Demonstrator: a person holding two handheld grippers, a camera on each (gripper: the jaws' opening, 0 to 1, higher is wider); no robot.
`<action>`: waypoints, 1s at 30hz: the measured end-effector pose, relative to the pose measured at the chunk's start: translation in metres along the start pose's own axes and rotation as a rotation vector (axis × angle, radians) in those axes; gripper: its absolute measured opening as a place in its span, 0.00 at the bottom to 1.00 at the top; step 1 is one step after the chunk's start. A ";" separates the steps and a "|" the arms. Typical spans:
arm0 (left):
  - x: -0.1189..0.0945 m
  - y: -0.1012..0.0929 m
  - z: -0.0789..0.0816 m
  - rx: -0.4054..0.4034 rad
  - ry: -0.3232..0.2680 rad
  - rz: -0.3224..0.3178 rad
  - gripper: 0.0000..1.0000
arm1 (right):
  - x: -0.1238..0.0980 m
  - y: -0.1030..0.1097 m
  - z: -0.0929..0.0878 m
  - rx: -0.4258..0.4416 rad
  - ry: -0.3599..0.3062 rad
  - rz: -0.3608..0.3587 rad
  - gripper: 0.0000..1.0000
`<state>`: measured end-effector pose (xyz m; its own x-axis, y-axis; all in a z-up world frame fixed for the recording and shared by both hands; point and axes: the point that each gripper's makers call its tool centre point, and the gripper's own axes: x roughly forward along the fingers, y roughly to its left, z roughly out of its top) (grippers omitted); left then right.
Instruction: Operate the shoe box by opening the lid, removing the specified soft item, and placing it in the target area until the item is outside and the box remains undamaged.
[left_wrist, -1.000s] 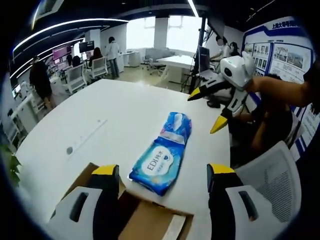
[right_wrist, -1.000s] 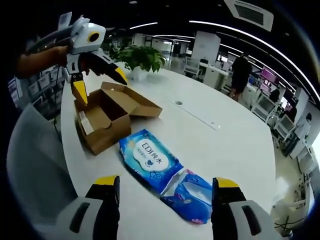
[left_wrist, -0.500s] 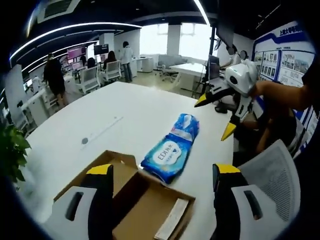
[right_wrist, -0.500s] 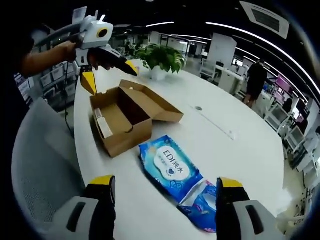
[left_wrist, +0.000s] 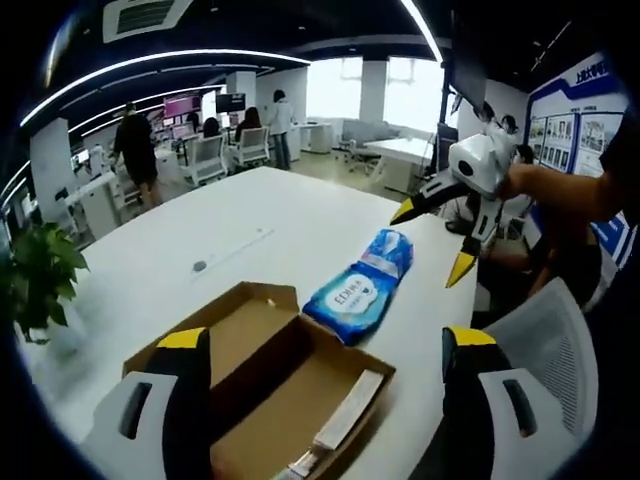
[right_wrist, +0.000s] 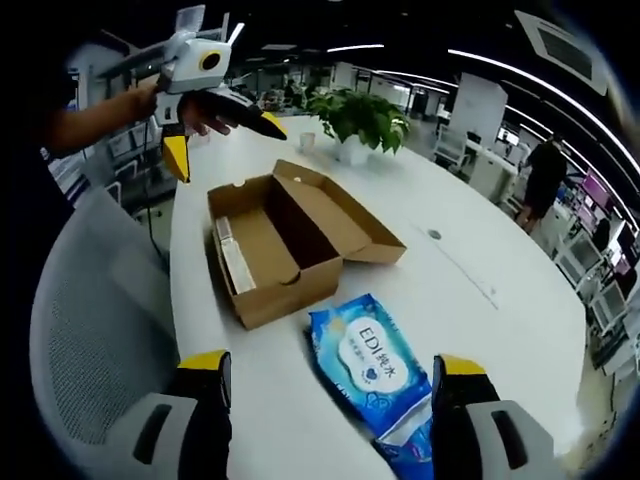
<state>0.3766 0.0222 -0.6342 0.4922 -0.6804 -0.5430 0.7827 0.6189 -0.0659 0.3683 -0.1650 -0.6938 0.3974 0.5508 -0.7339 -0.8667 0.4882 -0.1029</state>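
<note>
claws: both stood with jaws spread wide and gripped nothing. the left claw (left_wrist: 325, 345) hovered over the box, and it showed in the right gripper view (right_wrist: 218, 135) above the box's far end; the right claw (right_wrist: 330, 365) hung above the wipes, and it showed in the left gripper view (left_wrist: 432, 240) raised past the pack.
shoe box: the cardboard shoe box (right_wrist: 285, 245) sat on the white surface (right_wrist: 470, 300) with its lid folded back flat; a pale paper strip (right_wrist: 236, 265) lay along one inner wall, and nothing else could be made out inside. no tears or crushing showed.
soft item: the blue pack of wipes (right_wrist: 372, 365) lay flat on the surface just beside the box and outside it, also seen past the box's corner in the left gripper view (left_wrist: 362, 288).
step in hand: by my reading the removal was done and the claws were clearing off. doing it well meant lifting straight up and away, jaws kept apart, without clipping the lid flap or nudging the pack.
risk: the open lid overhung nothing, but a low sweep by the left claw could have bent it.
change from a second before: both cameras had pulled back and up, so the whole box came into the left gripper view; box and pack themselves looked unmoved.
</note>
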 end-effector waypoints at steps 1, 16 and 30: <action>-0.003 0.001 -0.001 -0.005 -0.002 0.005 1.00 | 0.002 0.002 0.003 -0.005 -0.002 0.007 0.83; -0.047 0.009 -0.036 -0.030 -0.011 0.084 1.00 | 0.031 0.027 0.038 -0.131 -0.020 0.127 0.78; -0.075 -0.001 -0.059 -0.043 -0.045 0.143 1.00 | 0.070 0.045 0.064 -0.258 -0.023 0.240 0.76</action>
<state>0.3160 0.0958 -0.6427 0.6149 -0.6005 -0.5112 0.6868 0.7263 -0.0270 0.3766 -0.0617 -0.7070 0.1776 0.6455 -0.7428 -0.9826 0.1579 -0.0978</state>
